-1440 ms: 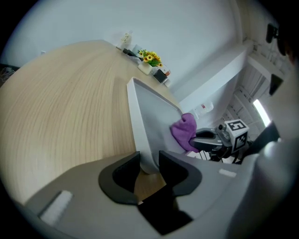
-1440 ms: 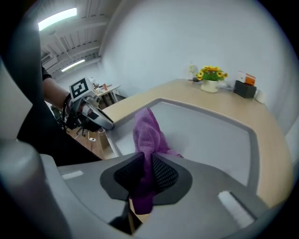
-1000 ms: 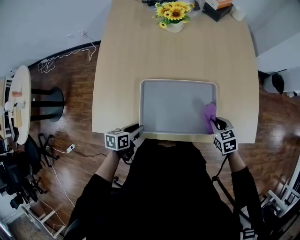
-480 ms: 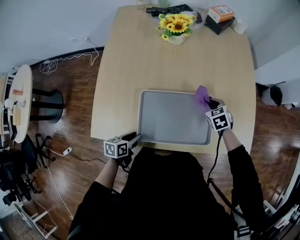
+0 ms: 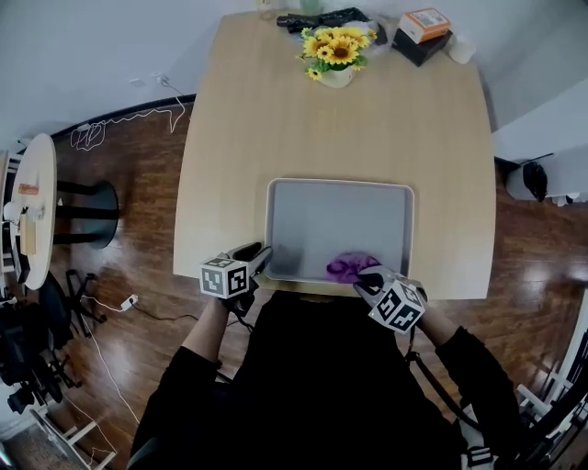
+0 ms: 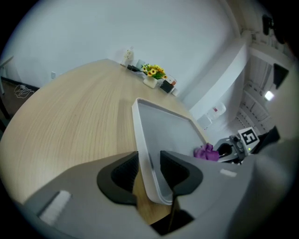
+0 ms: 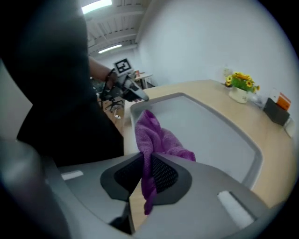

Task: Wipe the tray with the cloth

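Head view: light wood desk (image 5: 276, 128) fills the upper centre. Grey tray (image 5: 340, 220) lies flat near the desk's near edge. Purple cloth (image 5: 347, 267) sits on the tray's lower edge, right of centre. Right gripper (image 5: 364, 279) is directly behind the cloth, marker cube toward the lower right. Left gripper (image 5: 262, 253) is at the tray's lower-left corner. Pot of yellow flowers (image 5: 333, 52) and an orange box (image 5: 424, 20) stand at the far end of the desk, well apart from the tray. A round side table (image 5: 37, 202) stands on the wood floor at frame left.

Left gripper view: the left gripper (image 6: 148, 170) straddles the tray's raised rim at the corner, one pad outside over the desk, one inside over the tray. Jaws have just been opening; they now stand moderately apart with a thin gap on the inner side, so the rim is between them but not pinched. Cloth (image 6: 204, 152) and right gripper (image 6: 229, 150) show at right centre.

Right gripper view: the right gripper (image 7: 147, 175) has its jaws narrow, clamped on the cloth (image 7: 154, 140). The cloth bunches above the pads over the tray (image 7: 210, 130), and a tail hangs below them. The left gripper (image 7: 126, 88) shows upper left at the tray's far corner.
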